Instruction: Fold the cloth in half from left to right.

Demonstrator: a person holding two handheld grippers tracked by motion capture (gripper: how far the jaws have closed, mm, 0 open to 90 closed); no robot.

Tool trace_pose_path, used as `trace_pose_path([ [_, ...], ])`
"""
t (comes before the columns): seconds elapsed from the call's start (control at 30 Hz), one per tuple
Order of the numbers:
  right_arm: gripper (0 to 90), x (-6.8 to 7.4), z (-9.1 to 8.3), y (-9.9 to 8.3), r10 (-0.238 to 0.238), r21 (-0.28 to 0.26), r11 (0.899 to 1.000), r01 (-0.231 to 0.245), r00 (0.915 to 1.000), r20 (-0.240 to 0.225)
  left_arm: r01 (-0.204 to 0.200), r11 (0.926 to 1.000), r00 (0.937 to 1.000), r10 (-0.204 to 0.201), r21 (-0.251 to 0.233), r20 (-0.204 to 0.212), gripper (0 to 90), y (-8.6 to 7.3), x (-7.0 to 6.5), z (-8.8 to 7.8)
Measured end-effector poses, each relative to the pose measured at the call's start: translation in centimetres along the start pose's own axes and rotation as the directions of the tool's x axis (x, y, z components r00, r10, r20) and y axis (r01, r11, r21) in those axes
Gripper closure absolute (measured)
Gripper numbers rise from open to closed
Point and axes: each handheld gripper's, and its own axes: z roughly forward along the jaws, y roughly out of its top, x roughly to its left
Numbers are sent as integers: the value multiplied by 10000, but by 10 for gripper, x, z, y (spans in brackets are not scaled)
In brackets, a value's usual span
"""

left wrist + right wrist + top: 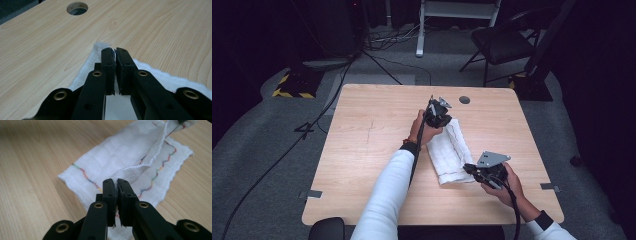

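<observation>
While both tools pinch it, the white woven cloth with wavy coloured stitching [451, 150] lies near the middle of the pale wooden counter [362, 145], slightly right. We hold its far end with the left tool [438, 114], jaws closed on fabric, and its near end with the right tool [482, 172], also clamped on an edge layer. If we pull unevenly, the thin layer could slip free and the fold would skew.
</observation>
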Motion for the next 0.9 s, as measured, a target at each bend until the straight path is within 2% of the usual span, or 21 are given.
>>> trace_pose_path([
  [0.07,848,-1,-1,-4,-16,103,9999,16,10000,66,65,9999,9999,-64,-77,77,853,2,-1,3],
  [0.17,844,-6,-4,-12,135,275,9995,-137,9999,85,10,10000,10000,-10,-8,-18,851,4,-4,12],
  [0.23,835,-8,-4,-17,230,356,9991,-232,9997,74,153,9999,9998,-153,36,-111,828,5,-6,17],
  [0.3,826,-9,-4,-19,259,421,9988,-262,9996,59,233,9997,9996,-233,11,-177,708,5,-6,19],
  [0.37,785,-10,-4,-27,257,715,9971,-264,9996,113,34,10000,10000,-34,-81,3,688,5,-10,19],
  [0.4,759,-11,-4,-30,316,781,9964,-323,9994,107,34,10000,10000,-34,-81,3,651,5,-10,19],
  [0.43,759,-11,-4,-30,316,781,9964,-323,9994,107,40,9998,10000,-40,-191,-12,651,5,-11,16],
  [0.47,712,-14,-7,-36,463,839,9954,-465,9989,44,32,9996,10000,-33,-287,-57,563,5,-11,11],
  [0.5,666,-15,-9,-38,535,853,9949,-539,9985,65,9,9994,10000,-8,-355,29,551,5,-11,7],
  [0.53,620,-16,-10,-40,644,874,9941,-646,9979,50,-220,9989,9994,230,-426,245,544,2,-10,-3],
  [0.63,555,-20,-17,-43,876,795,9929,-880,9961,93,-568,9983,9983,569,-124,94,475,-7,-10,-17],
  [0.7,543,-21,-19,-44,909,738,9930,-918,9957,161,-681,9977,9977,682,-70,53,424,-12,-11,-22],
  [0.77,529,-27,-23,-43,1140,492,9921,-1155,9929,326,-982,9951,9950,980,94,212,376,-27,-17,-37],
  [0.8,529,-27,-23,-43,1140,492,9921,-1155,9929,326,-982,9951,9950,980,94,212,357,-27,-17,-37],
  [0.83,521,-31,-25,-42,1249,344,9914,-1265,9911,456,-1418,9894,9897,1411,325,238,347,-37,-25,-45],
  [0.9,515,-34,-24,-41,1260,335,9912,-1282,9902,610,-1810,9821,9831,1793,518,357,327,-46,-35,-51],
])
